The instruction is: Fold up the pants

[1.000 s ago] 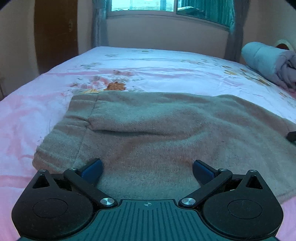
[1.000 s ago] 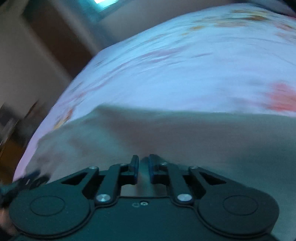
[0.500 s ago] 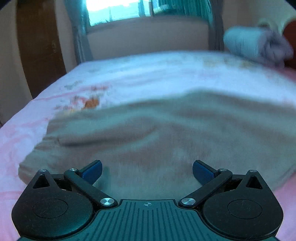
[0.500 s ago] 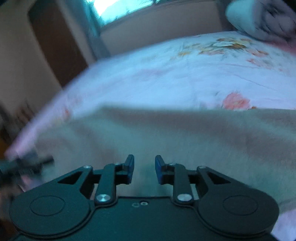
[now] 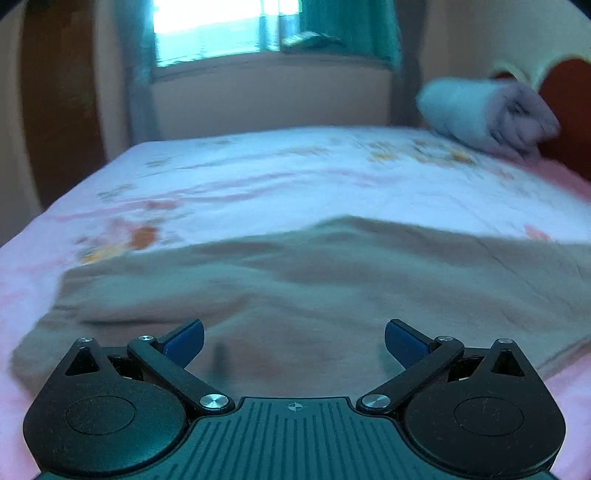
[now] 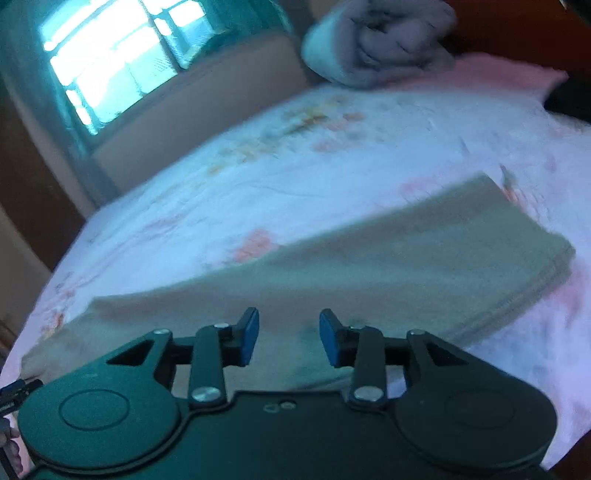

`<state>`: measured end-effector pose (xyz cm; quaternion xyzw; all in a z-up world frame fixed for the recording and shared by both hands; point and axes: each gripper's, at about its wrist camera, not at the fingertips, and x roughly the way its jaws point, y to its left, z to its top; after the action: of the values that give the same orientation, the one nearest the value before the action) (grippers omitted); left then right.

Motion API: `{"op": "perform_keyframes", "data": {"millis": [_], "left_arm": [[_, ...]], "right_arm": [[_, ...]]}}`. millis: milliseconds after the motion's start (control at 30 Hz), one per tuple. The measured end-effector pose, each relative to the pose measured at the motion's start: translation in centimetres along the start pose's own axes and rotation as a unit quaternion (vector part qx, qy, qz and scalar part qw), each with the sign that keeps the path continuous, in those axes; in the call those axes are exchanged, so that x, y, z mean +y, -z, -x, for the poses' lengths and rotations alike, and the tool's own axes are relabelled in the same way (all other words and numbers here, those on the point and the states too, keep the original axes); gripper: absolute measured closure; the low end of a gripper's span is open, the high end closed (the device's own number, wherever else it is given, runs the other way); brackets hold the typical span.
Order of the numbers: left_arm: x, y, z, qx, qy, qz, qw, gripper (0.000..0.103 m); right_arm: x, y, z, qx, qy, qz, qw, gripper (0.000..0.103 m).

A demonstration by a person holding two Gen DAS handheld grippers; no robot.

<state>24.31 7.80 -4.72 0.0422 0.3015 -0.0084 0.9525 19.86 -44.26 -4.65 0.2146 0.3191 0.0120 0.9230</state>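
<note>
Grey-brown pants (image 5: 314, 280) lie folded lengthwise across the pink floral bed. In the right wrist view the pants (image 6: 388, 258) run from lower left to a ribbed end at the right. My left gripper (image 5: 293, 341) is wide open and empty, just above the near edge of the pants. My right gripper (image 6: 288, 336) is open and empty, above the near edge of the pants, holding nothing. Both views are motion-blurred.
A rolled grey-white blanket (image 5: 487, 114) lies at the bed's far right by the headboard; it also shows in the right wrist view (image 6: 380, 40). A window with curtains (image 5: 229, 33) is behind the bed. The floral bedsheet (image 5: 295, 177) stretches beyond the pants.
My right gripper went from shut to open and swung right along the pants. My left gripper stayed open and turned to the right; the pants' fabric shifted slightly.
</note>
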Motion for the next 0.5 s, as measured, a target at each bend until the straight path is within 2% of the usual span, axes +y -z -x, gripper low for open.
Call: {"op": "perform_keyframes", "data": {"millis": [33, 67, 100, 133, 167, 200, 233, 300, 400, 500], "left_arm": [[-0.7, 0.2, -0.7, 0.016, 0.004, -0.010, 0.9998, 0.000], [-1.3, 0.8, -1.8, 0.047, 0.002, -0.020, 0.9987, 0.000], [-1.5, 1.4, -2.3, 0.064, -0.002, -0.014, 0.9978, 0.000], [-1.2, 1.8, -1.9, 0.058, 0.002, 0.001, 0.9983, 0.000], [-1.0, 1.8, -1.6, 0.061, 0.007, 0.005, 0.9981, 0.000], [-0.8, 1.7, -1.0, 0.065, 0.005, 0.008, 0.9979, 0.000], [-0.9, 1.5, -0.5, 0.064, 0.004, 0.016, 0.9978, 0.000], [-1.0, 1.1, 0.3, 0.044, 0.021, 0.028, 0.9984, 0.000], [-2.8, 0.9, 0.9, 0.020, 0.027, 0.023, 0.9992, 0.000], [-5.0, 0.8, 0.4, 0.030, 0.040, 0.019, 0.9986, 0.000]], "right_arm": [[-0.6, 0.4, -0.6, 0.014, 0.027, 0.009, 1.000, 0.077], [-1.4, 0.8, -1.0, 0.027, 0.051, 0.012, 0.998, 0.081], [-2.6, 1.1, -1.0, 0.031, 0.040, 0.000, 0.999, 0.083], [-3.1, 1.4, -0.6, 0.026, 0.029, -0.012, 0.999, 0.083], [-3.8, 1.4, 0.4, 0.013, 0.027, -0.026, 0.999, 0.081], [-4.4, 1.3, 1.8, -0.009, 0.028, -0.038, 0.999, 0.070], [-5.0, 1.3, 3.0, -0.033, 0.028, -0.047, 0.998, 0.066], [-6.9, 1.2, 4.8, -0.065, 0.020, -0.081, 0.994, 0.066], [-11.4, 1.6, 5.9, -0.100, 0.010, -0.187, 0.977, 0.066], [-15.4, 2.4, 5.4, -0.105, -0.017, -0.304, 0.947, 0.069]]}}
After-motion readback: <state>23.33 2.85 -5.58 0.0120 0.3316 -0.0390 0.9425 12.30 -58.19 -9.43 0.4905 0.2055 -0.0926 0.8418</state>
